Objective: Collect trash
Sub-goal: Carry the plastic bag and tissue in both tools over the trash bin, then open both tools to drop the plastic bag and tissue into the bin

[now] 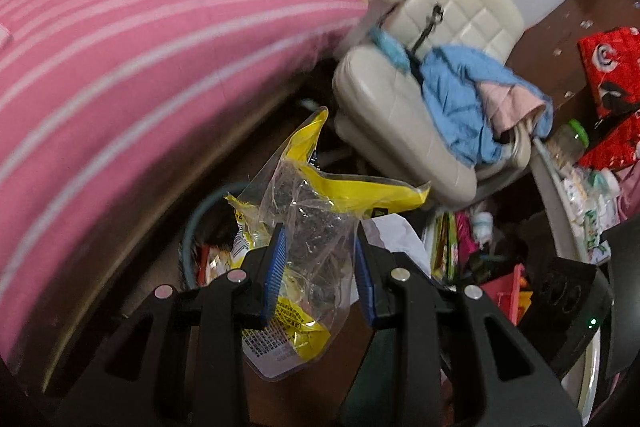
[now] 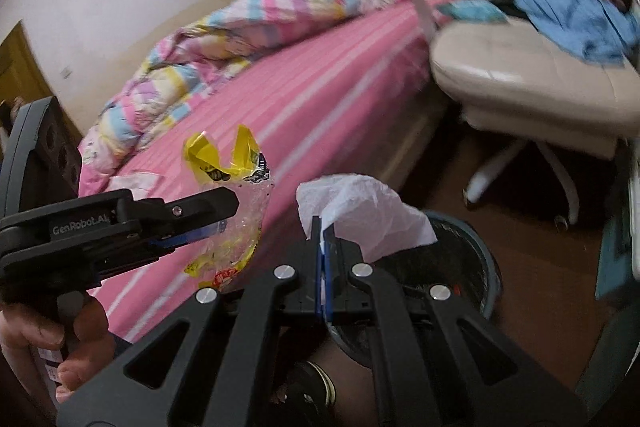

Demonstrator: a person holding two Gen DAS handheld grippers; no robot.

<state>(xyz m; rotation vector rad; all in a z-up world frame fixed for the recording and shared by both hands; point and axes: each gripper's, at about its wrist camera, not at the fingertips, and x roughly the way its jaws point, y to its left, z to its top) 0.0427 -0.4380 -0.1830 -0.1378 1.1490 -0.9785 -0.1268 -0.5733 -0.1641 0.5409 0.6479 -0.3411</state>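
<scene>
Round teal-rimmed trash bin [image 1: 196, 227] ahead of the left gripper [image 1: 320, 263]: mostly hidden behind the clear-and-yellow plastic snack wrapper [image 1: 308, 223] and the finger linkages; contents unreadable. Print on the wrapper's white label too small to read. In the right wrist view the bin [image 2: 486, 255] sits just past the right gripper [image 2: 323, 247], its near side covered by the linkage and the crumpled white tissue [image 2: 360, 211]. Cream padded office chair [image 2: 520, 67] to the upper right is motion-blurred and cut by the frame edge. Dark shape below the right gripper, possibly a shoe, too dim to tell.
</scene>
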